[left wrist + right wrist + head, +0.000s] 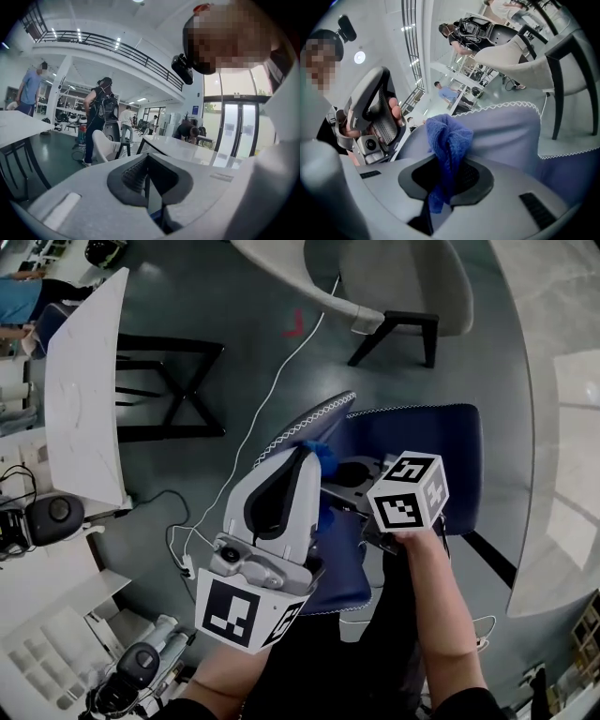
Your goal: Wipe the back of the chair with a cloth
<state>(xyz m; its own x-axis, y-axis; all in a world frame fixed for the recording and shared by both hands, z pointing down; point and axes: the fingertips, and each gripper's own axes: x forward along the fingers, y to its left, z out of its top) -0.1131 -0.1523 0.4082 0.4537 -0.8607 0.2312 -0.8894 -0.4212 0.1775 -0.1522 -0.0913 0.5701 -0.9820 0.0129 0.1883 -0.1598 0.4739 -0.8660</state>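
The wipe is just getting under way. The right gripper [449, 176] has its jaws clamped on a bunched blue cloth [447, 140], which sticks up out of them at 12 o'clock. The cloth touches or nearly touches the chair back [501, 136], close under its white-stitched top edge.

In the head view the chair [422, 442] stands right in front of the person. Its back faces them and its seat lies beyond, toward 1 o'clock. The cloth shows as a small blue tuft at 9 o'clock of the right gripper's marker cube.

The left gripper [149, 180] is raised at 9 o'clock of the right one. Its jaws are drawn together with nothing between them, and it points up into the room, not at the chair.

No part of the back looks wiped yet, as far as I can judge. The next move probably calls for pressing the cloth flat to the fabric and dragging it across and down toward 6 o'clock, with the grip kept firm so the wad does not slip out. The left gripper could brace the top edge if the chair shifts.
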